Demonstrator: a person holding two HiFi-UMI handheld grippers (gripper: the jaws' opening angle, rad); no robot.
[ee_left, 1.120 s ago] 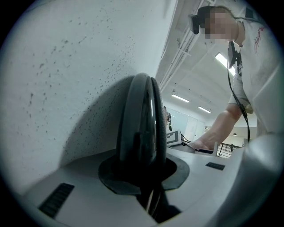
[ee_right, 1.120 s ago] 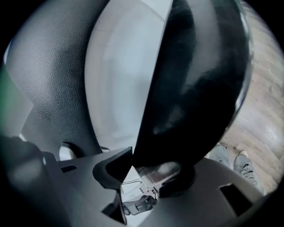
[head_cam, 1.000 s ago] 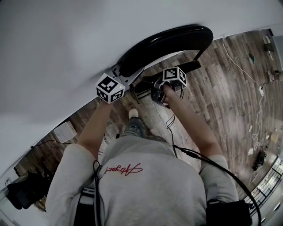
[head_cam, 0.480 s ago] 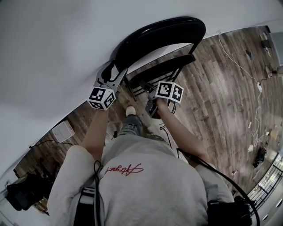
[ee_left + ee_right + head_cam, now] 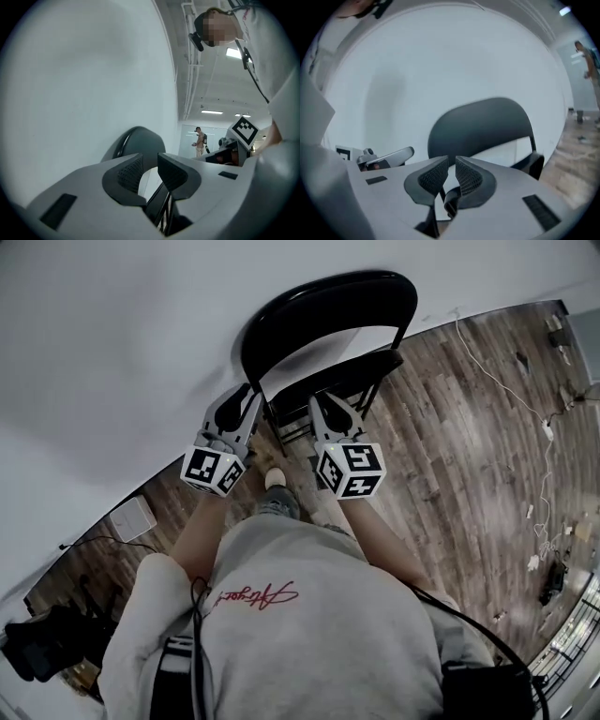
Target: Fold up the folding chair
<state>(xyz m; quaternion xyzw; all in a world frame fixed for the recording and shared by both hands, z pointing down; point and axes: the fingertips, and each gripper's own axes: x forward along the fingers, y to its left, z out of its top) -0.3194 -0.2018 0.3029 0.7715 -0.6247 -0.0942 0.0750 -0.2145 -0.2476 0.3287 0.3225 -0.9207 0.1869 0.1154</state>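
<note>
- Head view: the chair (image 5: 319,310) is seen on the wood floor (image 5: 450,427), close by the white wall (image 5: 112,334). The left gripper (image 5: 246,395) is held at the left edge of the chair's back. The right gripper (image 5: 326,401) is held just beside the seat.
- Left gripper view: the jaws of the left gripper (image 5: 150,165) have just been closing. A narrow gap is left, and nothing is caught in it. The chair (image 5: 140,140) is seen behind the pads.
- Right gripper view: the jaws of the right gripper (image 5: 451,169) have just been closing too. Only a thin slit is left, and nothing is pinched by the pads. A dark curved part (image 5: 450,201) is seen just below them. What it is cannot be told. The chair (image 5: 487,124) is seen ahead, by the wall.
</note>
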